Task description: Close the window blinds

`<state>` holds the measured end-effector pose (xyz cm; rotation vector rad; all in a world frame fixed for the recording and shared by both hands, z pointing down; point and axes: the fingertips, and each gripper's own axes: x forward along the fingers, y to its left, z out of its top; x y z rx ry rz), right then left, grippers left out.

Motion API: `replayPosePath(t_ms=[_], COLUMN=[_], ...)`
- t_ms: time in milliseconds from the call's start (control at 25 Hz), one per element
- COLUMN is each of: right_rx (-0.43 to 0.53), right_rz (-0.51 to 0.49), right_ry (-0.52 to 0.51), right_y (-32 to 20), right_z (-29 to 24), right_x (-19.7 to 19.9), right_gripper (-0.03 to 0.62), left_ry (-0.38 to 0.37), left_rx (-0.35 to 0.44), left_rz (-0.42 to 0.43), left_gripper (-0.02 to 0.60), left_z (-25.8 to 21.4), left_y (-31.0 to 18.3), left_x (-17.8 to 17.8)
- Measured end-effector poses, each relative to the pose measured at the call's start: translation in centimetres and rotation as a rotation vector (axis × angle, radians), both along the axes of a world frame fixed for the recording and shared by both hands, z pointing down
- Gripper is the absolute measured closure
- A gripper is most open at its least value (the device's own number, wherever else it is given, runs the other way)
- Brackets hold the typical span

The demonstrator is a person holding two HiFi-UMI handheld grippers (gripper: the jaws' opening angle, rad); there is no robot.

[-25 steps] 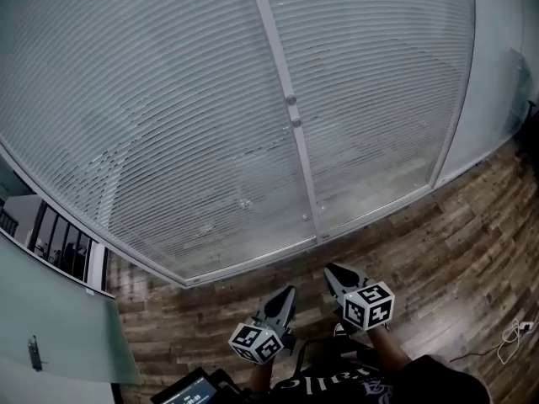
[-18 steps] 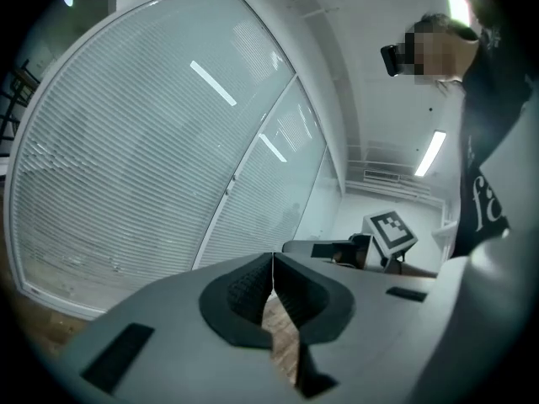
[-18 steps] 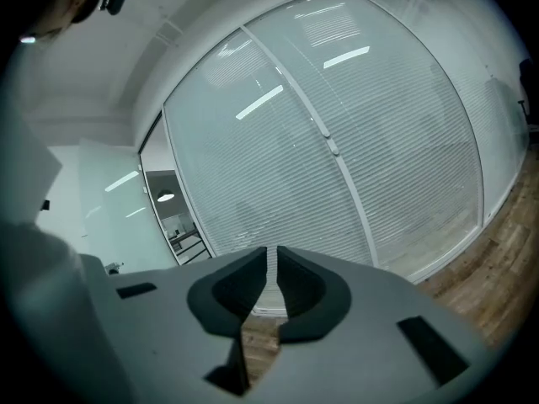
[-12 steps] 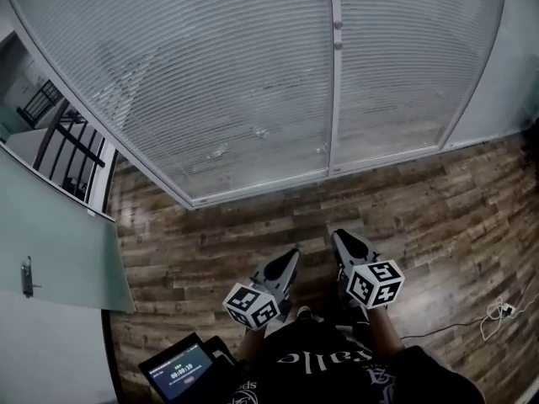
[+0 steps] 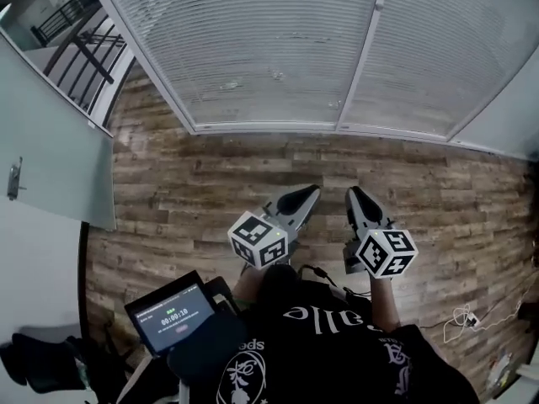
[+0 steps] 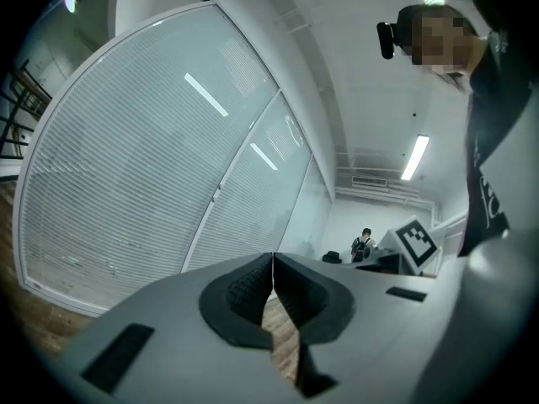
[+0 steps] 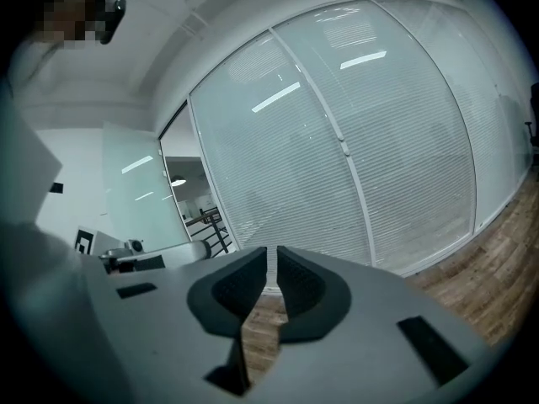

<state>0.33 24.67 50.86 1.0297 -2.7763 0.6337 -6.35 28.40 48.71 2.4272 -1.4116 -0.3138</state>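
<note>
Pale grey window blinds [image 5: 253,49] are hanging across the top band of the head view, covering two glazed panels parted by a white upright mullion [image 5: 364,57]. The slats are running level, with their long axis along the wall. The blinds are reaching down to the sill rail at the edge of the wood-plank floor [image 5: 194,183].

Both hands are being held out in front of the torso, side by side and apart, over the floor. The left claw [image 5: 312,192] and the right claw [image 5: 353,192] are both pointing toward the window, and their tips are leaning slightly toward each other. Each marker cube is sitting at the end nearest the person. The left claw is pressed together at its tips and is gripping nothing. The right claw is all but pressed together, with only a thin slit showing and nothing in it.

Compared with a second ago, the blinds are filling far less of the head view. A broad strip of floor is now lying between the claws and the sill. A lit tablet screen [image 5: 174,314] is now showing at lower left.
</note>
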Motion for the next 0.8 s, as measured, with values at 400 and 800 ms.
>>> replayPosePath(t_ms=[400, 800], right_rx=[-0.024, -0.044], right_rz=[-0.066, -0.126], right_ry=[0.016, 0.009], right_y=[7.6, 12.0], right_z=[0.7, 1.4], right_x=[11.3, 17.5], right_gripper=[0.543, 0.543], left_ry=[0.008, 0.018], left_rx=[-0.046, -0.098], left_rz=[-0.056, -0.091], left_gripper=[0.575, 0.575], left_z=[1.2, 2.6], left_y=[6.7, 11.7], left_x=[11.4, 18.8])
